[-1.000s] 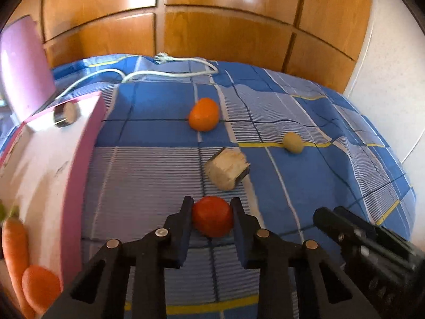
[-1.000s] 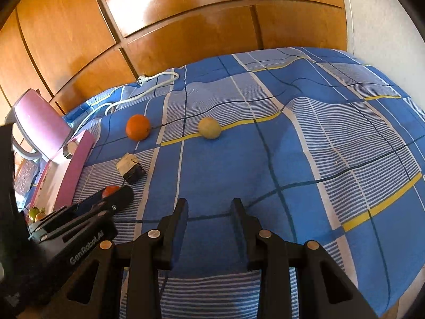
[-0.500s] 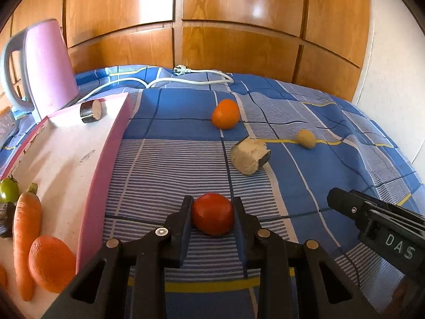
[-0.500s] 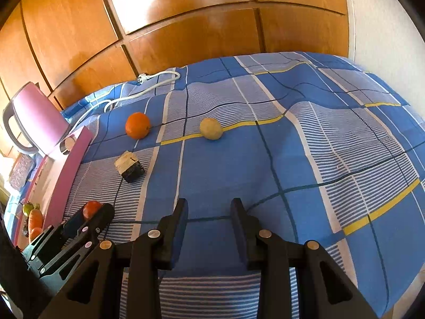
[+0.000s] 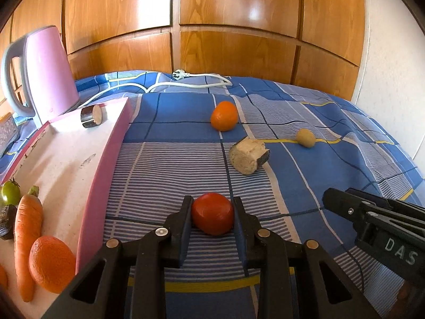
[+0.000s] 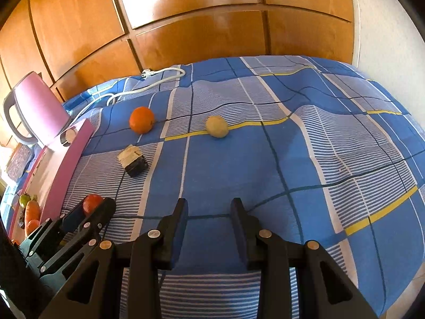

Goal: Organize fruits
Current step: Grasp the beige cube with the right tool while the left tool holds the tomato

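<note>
My left gripper [image 5: 212,212] is shut on a red tomato [image 5: 212,213] and holds it just above the blue checked cloth [image 5: 172,170], right of the pink-rimmed tray [image 5: 103,170]. The tomato also shows in the right wrist view [image 6: 91,203]. On the cloth lie an orange [image 5: 224,115], a cut brown chunk [image 5: 248,158] and a small yellowish fruit [image 5: 305,138]. My right gripper [image 6: 209,212] is open and empty over the cloth; it shows at the right of the left wrist view [image 5: 372,218].
The tray holds a carrot [image 5: 26,239], an orange [image 5: 50,263], a green tomato [image 5: 10,192] and a dark cut piece [image 5: 91,116]. A pink kettle [image 5: 45,71] stands behind it. A white power cord [image 5: 186,83] lies at the back by the wooden panels.
My left gripper has lifted and drawn back with the tomato, bringing more of the tray and kettle into view. The right gripper has stayed open and nearly still.
</note>
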{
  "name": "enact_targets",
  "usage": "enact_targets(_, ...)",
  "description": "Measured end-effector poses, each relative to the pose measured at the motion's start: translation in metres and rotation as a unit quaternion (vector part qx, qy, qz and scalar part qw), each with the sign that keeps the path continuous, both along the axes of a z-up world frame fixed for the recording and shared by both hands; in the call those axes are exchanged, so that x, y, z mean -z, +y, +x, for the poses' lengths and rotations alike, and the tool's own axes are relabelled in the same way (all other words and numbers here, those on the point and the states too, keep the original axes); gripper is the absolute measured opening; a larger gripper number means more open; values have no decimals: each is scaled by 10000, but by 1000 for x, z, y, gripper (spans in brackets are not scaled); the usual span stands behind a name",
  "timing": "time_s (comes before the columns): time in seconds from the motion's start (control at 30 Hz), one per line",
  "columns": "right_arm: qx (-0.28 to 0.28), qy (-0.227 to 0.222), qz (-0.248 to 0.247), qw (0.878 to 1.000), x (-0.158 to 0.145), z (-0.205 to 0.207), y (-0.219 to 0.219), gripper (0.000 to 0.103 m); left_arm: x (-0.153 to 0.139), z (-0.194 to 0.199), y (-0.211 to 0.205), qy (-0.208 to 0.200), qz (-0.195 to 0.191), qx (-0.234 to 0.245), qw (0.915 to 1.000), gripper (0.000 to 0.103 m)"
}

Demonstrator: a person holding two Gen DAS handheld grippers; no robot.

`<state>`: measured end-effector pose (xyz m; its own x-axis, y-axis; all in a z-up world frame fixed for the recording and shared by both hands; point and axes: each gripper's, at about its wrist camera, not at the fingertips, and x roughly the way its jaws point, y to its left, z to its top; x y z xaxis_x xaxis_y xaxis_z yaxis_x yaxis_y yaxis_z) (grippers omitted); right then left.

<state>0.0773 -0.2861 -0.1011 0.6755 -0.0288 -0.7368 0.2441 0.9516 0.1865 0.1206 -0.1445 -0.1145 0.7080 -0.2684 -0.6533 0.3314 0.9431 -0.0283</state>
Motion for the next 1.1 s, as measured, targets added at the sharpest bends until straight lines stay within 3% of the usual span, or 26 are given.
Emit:
enact_targets(0.23,-1018,-128,187,9945,-15,27,21,34,0,-1,0,-29,0,9,10000,29)
enact_targets(0.53,-1659,-119,61,9861,-25,70,36,47,0,-1,0,-65,3,35,10000,29)
enact_targets(0.73,-1928,193,92,9810,-8,91,47,47,0,-1,0,-71,-5,40,10000,29)
enact_targets(0.77,-1981,277,142,9797,-4,92,48,39,0,-1,0,-70,-7,40,10000,29)
enact_targets(0.83,-1906,327,-171,9810,1,87,47,26,1,-1,0,-72,-6,40,10000,29)
enact_targets(1.1,-1126,290,-349,9926,1,49,15,25,1,0,0,-71,-4,41,10000,29)
